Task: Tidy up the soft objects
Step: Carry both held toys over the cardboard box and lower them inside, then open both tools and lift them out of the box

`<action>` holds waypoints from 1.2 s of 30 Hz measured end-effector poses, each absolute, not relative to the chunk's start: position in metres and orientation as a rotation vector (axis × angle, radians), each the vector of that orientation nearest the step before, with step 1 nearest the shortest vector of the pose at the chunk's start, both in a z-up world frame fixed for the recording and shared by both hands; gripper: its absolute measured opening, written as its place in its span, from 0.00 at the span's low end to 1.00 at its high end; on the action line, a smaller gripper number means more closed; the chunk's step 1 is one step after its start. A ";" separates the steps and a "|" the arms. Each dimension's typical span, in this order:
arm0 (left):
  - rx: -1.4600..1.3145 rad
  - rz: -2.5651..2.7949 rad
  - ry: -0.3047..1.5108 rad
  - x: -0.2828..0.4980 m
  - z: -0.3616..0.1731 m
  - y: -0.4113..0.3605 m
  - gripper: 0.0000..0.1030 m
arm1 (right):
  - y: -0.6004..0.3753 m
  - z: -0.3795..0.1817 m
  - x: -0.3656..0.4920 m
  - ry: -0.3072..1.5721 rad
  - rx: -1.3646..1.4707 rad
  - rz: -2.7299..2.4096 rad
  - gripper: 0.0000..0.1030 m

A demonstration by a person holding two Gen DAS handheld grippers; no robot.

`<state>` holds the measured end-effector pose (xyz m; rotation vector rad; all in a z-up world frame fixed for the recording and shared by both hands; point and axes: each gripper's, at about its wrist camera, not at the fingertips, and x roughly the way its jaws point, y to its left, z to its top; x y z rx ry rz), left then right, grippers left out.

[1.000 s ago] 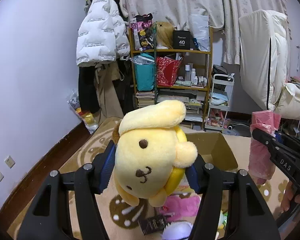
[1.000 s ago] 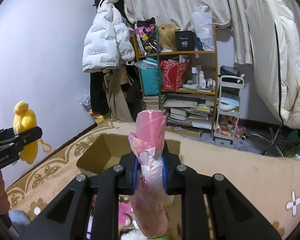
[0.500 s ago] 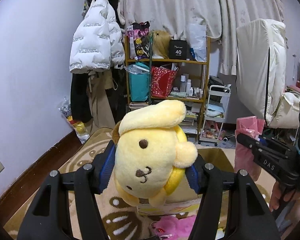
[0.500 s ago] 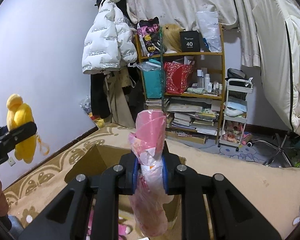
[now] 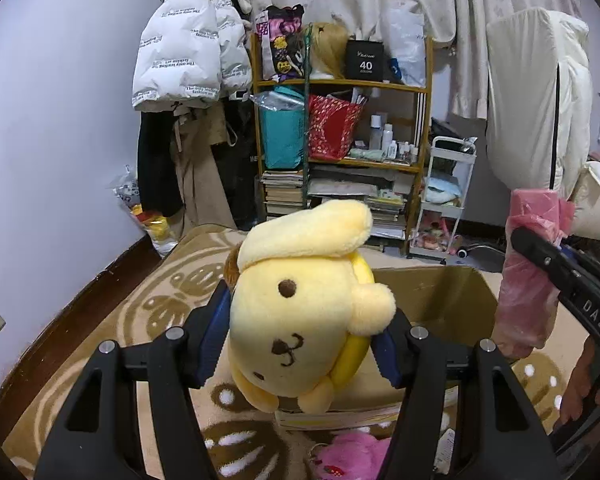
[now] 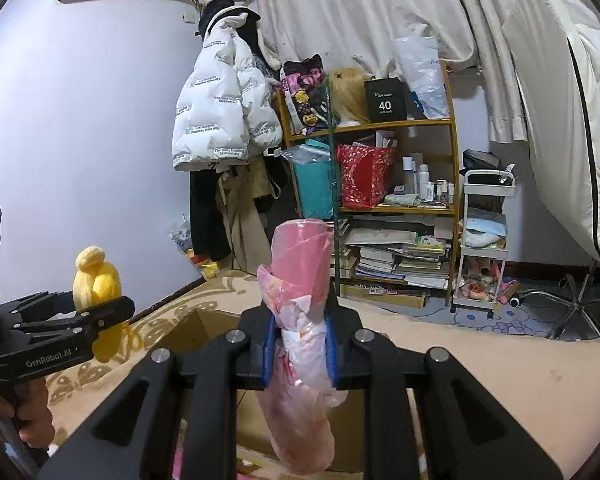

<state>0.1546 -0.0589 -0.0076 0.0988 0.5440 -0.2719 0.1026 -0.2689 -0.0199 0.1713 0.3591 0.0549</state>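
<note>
My left gripper (image 5: 298, 344) is shut on a yellow plush dog (image 5: 304, 308), its blue pads pressing both sides of the head, just in front of an open cardboard box (image 5: 436, 300). My right gripper (image 6: 298, 350) is shut on a pink roll wrapped in plastic (image 6: 300, 320) that stands upright above the same box (image 6: 188, 328). In the left wrist view the pink roll (image 5: 532, 276) and right gripper show at the right edge. The right wrist view has the yellow plush (image 6: 98, 292) in the left gripper (image 6: 112, 312) at far left.
A pink plush (image 5: 352, 456) lies on the patterned rug (image 5: 148, 320) below the box. A cluttered wooden shelf (image 5: 340, 140), a white trolley (image 5: 444, 200), hanging coats (image 5: 188, 60) and a white mattress (image 5: 536, 100) line the far wall. A hand (image 5: 580, 380) holds the right gripper.
Both grippers have come forward towards the box, which now sits closer under them. The left one sank with the plush, and floor clutter below it slid out of view. Both grips are unchanged.
</note>
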 end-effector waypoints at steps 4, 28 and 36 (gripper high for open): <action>0.107 -0.280 0.560 0.160 -0.014 -0.064 0.60 | -0.275 -0.036 0.113 0.392 0.213 0.068 0.21; 0.165 -0.247 0.695 0.161 -0.034 -0.068 0.92 | -0.288 -0.065 0.120 0.528 0.283 0.042 0.38; 0.177 -0.201 0.695 0.139 -0.027 -0.057 0.97 | -0.290 -0.054 0.100 0.522 0.307 0.035 0.61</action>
